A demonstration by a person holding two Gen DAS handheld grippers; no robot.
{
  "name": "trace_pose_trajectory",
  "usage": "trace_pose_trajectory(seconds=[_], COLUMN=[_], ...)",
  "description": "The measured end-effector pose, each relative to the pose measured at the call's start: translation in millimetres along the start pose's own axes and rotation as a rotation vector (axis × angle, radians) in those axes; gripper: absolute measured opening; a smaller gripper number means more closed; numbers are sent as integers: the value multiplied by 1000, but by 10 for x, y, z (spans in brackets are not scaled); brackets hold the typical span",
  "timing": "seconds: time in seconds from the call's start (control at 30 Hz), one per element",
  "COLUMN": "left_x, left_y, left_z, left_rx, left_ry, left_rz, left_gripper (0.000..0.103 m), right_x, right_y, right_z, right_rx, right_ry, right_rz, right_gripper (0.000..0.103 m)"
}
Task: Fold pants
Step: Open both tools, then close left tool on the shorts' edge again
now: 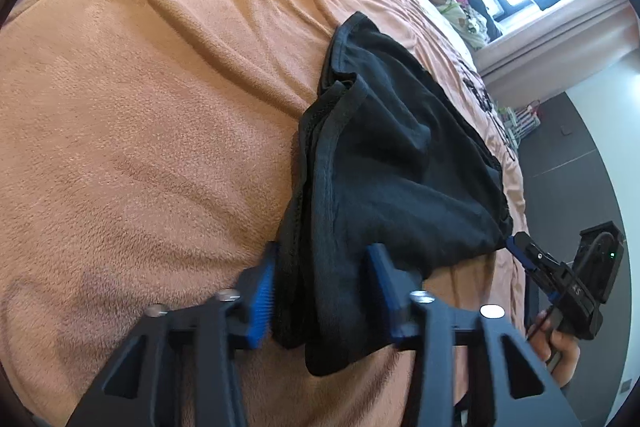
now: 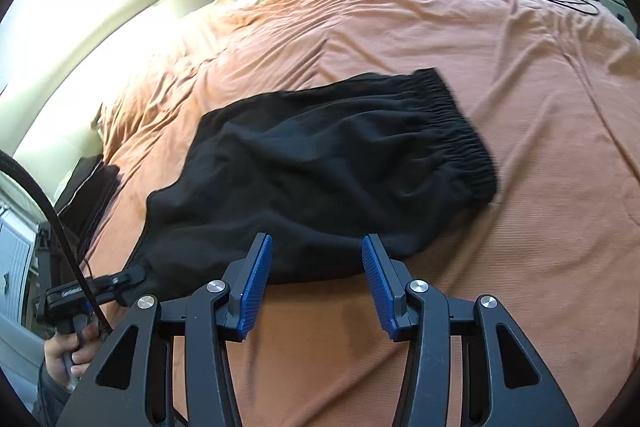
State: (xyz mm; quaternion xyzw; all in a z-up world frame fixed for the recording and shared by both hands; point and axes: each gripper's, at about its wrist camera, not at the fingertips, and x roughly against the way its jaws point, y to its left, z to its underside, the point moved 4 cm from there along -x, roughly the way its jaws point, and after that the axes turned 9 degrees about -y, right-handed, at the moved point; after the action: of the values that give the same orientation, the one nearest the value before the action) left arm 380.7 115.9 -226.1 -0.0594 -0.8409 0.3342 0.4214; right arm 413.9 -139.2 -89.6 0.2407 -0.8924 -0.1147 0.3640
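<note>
Nearest the left wrist camera, the left gripper (image 1: 322, 291) stands with its blue-padded jaws spread apart, and a bunched fold of the black cotton pants (image 1: 384, 171) hangs down between them. One blue pad (image 1: 262, 307) touches the cloth on its side; the other pad stands just clear of it, so the jaws are not pressed together, and I cannot tell whether the cloth is truly held or only draped there. From this gripper the garment runs away up and to the right across the orange fleece bed blanket (image 1: 140, 115), its hemmed edges stacked along the left side. At the far right the right gripper (image 1: 520, 251) sits just at the pants' other near corner, in the person's right hand (image 1: 560, 347).

In the right wrist view, the right gripper (image 2: 318, 277) is wide open with nothing in it; its tips rest at the near edge of the pants (image 2: 320, 179). The cloth lies straight ahead, its long axis slanting from the lower left up to the gathered elastic waistband (image 2: 460, 131) at the upper right. The left gripper (image 2: 132, 277) meets the lower-left corner. Both grippers sit along the same near edge, so I judge the next fold would carry that edge forward toward the waistband.
</note>
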Motion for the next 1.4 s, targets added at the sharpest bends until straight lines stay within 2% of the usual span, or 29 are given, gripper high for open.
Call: trace_pose_trajectory(seconds=[0.07,0.17,0.47,0.63,0.7,0.8,1.0,1.1,1.27,1.4], left_x=[-17,42,326,365,325,277,241,211,199,196], left_y=[13,-7,-145,-116,-84,-26,-17,-9,-8,-10], left_z=[20,77,150,118,140,201,208,183,153,163], left_rx=[23,30,66,114,120,140,153,170,179,210], left_ry=[20,26,21,12,13,11,-25,-40,-69,-105], left_rz=[20,36,114,147,134,118,106,114,108,111], left_gripper=[11,8,7,7,7,7,7,7,7,7], right_x=[-57,-136,-418,-645,-755,-754,-638,-736,-1060,-1240], right_y=[67,195,457,489,471,478,554,612,633,670], right_z=[1,5,117,263,358,331,101,46,38,-118], right_rx=[12,38,121,159,162,168,159,158,155,150], right_ry=[10,14,60,144,199,201,123,131,192,192], right_rz=[-16,-37,-71,-53,-58,-62,-104,-100,-39,3], right_gripper=[45,45,42,15,11,11,10,10,10,10])
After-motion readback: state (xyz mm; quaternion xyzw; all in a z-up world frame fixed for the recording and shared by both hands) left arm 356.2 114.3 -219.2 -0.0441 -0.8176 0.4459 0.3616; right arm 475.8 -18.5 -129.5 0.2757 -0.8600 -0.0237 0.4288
